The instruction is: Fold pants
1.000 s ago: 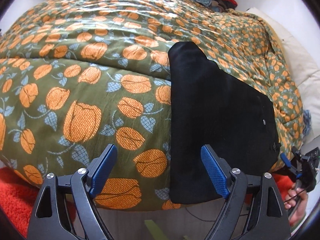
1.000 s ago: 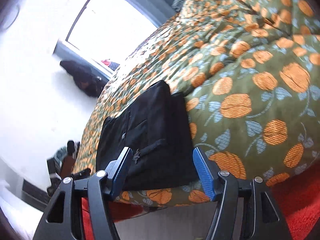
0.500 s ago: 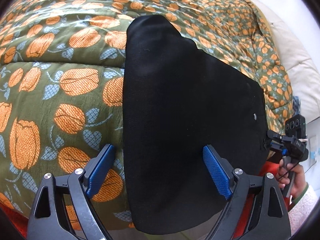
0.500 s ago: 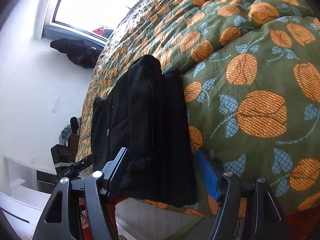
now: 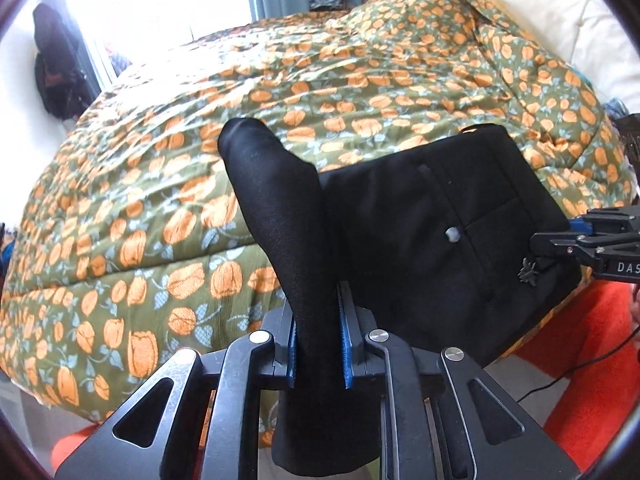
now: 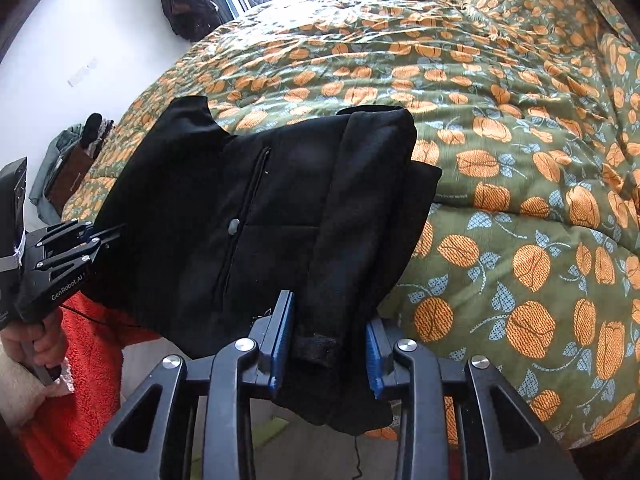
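The black pants (image 5: 420,232) lie folded at the near edge of the bed, with a pocket seam and a small grey button showing; they also show in the right wrist view (image 6: 248,208). My left gripper (image 5: 318,336) is shut on the left near edge of the pants, and a fold of cloth stands up between its blue pads. My right gripper (image 6: 326,348) is shut on the right near edge, the thick waistband end bunched between its pads. Each gripper also shows in the other view, the right one (image 5: 592,236) and the left one (image 6: 68,248).
The bed is covered by a green quilt (image 5: 280,112) with orange flowers, seen too in the right wrist view (image 6: 520,160). An orange-red rug (image 5: 580,344) lies on the floor below the bed edge. White pillows (image 5: 560,8) are at the far right. Dark clothes (image 6: 188,4) hang by the window.
Both grippers went from open, straddling the near edge of the pants, to shut on it. The gripped edge has lifted off the quilt into raised folds.
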Demonstrator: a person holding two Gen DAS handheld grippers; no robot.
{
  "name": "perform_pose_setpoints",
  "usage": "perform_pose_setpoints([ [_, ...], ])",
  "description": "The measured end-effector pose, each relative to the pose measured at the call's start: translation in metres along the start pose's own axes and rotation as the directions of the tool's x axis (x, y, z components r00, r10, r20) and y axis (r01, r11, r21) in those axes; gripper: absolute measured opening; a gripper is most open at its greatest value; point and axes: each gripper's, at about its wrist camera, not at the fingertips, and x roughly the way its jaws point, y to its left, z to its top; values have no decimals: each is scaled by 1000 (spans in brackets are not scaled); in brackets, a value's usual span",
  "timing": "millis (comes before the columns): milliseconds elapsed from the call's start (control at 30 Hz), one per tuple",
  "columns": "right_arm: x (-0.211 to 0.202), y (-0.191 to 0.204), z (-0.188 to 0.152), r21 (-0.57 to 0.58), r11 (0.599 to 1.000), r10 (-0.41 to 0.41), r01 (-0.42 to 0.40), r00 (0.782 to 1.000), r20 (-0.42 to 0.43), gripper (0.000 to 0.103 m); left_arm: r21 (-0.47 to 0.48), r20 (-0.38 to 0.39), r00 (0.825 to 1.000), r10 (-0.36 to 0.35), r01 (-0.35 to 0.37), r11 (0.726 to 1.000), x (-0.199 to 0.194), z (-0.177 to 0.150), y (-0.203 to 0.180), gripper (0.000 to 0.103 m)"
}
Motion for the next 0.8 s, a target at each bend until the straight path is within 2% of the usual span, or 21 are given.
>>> perform_pose_setpoints([
  [167, -15, 25, 9, -59, 997, 43, -41, 998, 41, 30, 35, 50, 999, 6, -8, 999, -13, 22, -9, 15],
  [333, -25, 57, 32, -119, 991, 70, -58, 992, 103, 30, 7, 84, 996, 21, -22, 1000, -16, 45, 14, 15],
  [467, -26, 67, 71, -130, 990, 78, -57, 984, 162, 30, -15, 140, 989, 52, -51, 999, -14, 76, 40, 15],
  [600, -17, 70, 121, -137, 989, 83, -53, 972, 220, 30, -38, 218, 971, 99, -93, 995, -1, 113, 64, 14],
  [733, 4, 66, 162, -145, 988, 86, -49, 962, 260, 30, -56, 262, 953, 151, -142, 988, 26, 139, 83, 14],
  [800, 22, 60, 175, -142, 989, 72, -36, 964, 256, 30, -65, 243, 951, 189, -179, 982, 53, 142, 91, 16],
])
